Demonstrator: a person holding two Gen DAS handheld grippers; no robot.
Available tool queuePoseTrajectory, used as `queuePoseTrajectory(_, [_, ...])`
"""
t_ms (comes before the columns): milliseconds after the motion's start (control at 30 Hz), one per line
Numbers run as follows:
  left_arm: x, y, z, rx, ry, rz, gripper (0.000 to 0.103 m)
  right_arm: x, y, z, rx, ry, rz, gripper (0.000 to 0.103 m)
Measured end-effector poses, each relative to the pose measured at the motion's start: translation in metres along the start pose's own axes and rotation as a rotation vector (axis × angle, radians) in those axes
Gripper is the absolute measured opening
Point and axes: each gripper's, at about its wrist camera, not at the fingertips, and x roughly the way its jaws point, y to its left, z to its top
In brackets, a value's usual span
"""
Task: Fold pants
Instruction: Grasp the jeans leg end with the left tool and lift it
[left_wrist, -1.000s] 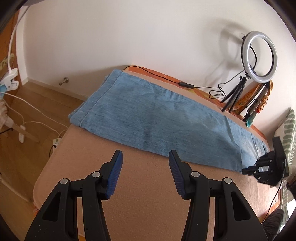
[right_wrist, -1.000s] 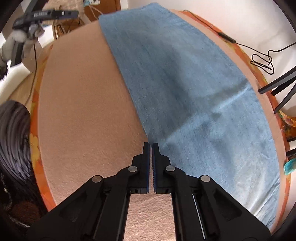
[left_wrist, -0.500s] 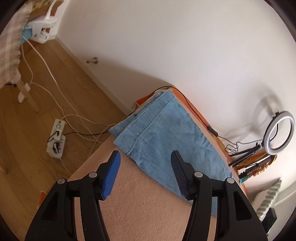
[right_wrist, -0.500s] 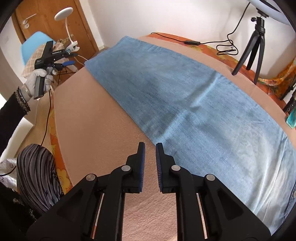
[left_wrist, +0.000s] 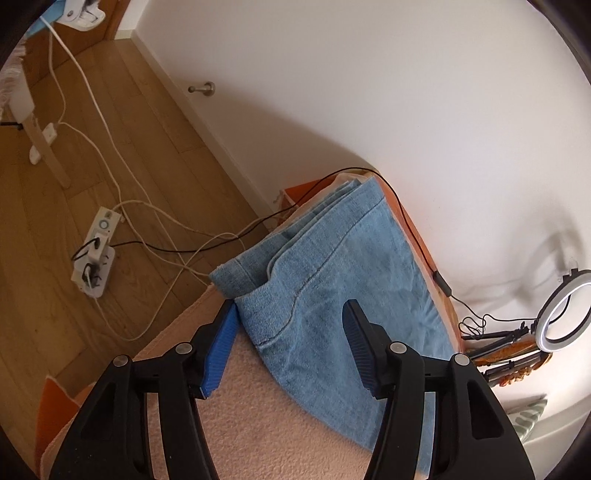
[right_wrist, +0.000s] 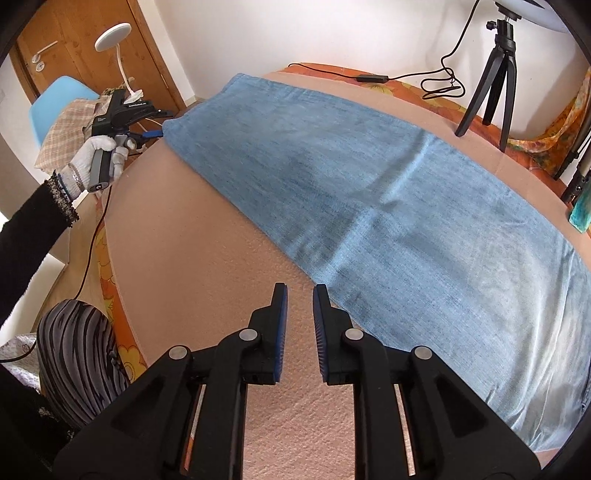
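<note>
On the peach blanket (right_wrist: 207, 266), the pants (right_wrist: 369, 192) lie flat; left gripper (left_wrist: 291, 343), jaws wide, straddles the hem corner and may pinch only the top layer, while right gripper (right_wrist: 300, 325) hovers narrowly parted, empty.

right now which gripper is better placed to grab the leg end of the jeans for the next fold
Left. The left gripper is open right at the hem corner of the jeans, one finger beside the edge. The right gripper is only slightly open over bare blanket, far from that end.

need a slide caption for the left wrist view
Open left gripper lines up on the hem corner of the blue jeans lying on the peach blanket.
</note>
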Motion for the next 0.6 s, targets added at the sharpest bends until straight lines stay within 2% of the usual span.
queuePoseTrajectory(100, [0.002, -0.001, 0.001, -0.010, -0.035, 0.007, 0.057, -0.001, 0.002, 0.001, -0.005, -0.005, 0.004, 0.015])
queuePoseTrajectory(267, [0.003, 0.005, -0.006, -0.108, -0.133, -0.048, 0.055, -0.003, 0.001, 0.005, -0.002, -0.009, -0.004, 0.015])
queuePoseTrajectory(333, [0.005, -0.004, -0.008, -0.064, -0.156, -0.027, 0.053, -0.004, 0.000, 0.006, 0.004, -0.012, -0.003, 0.015])
queuePoseTrajectory(400, [0.009, -0.013, -0.010, -0.011, -0.159, -0.015, 0.036, -0.004, -0.001, 0.007, 0.005, -0.013, -0.008, 0.015])
queuePoseTrajectory(433, [0.011, -0.016, -0.011, 0.007, -0.160, -0.016, 0.032, -0.004, -0.001, 0.007, 0.007, -0.012, -0.011, 0.015])
queuePoseTrajectory(567, [0.016, -0.023, -0.013, 0.040, -0.177, 0.035, 0.030, -0.001, -0.005, 0.005, 0.027, -0.003, -0.013, 0.015])
queuePoseTrajectory(600, [0.017, -0.023, -0.012, 0.044, -0.182, 0.048, 0.027, -0.001, -0.005, 0.005, 0.030, -0.001, -0.015, 0.015])
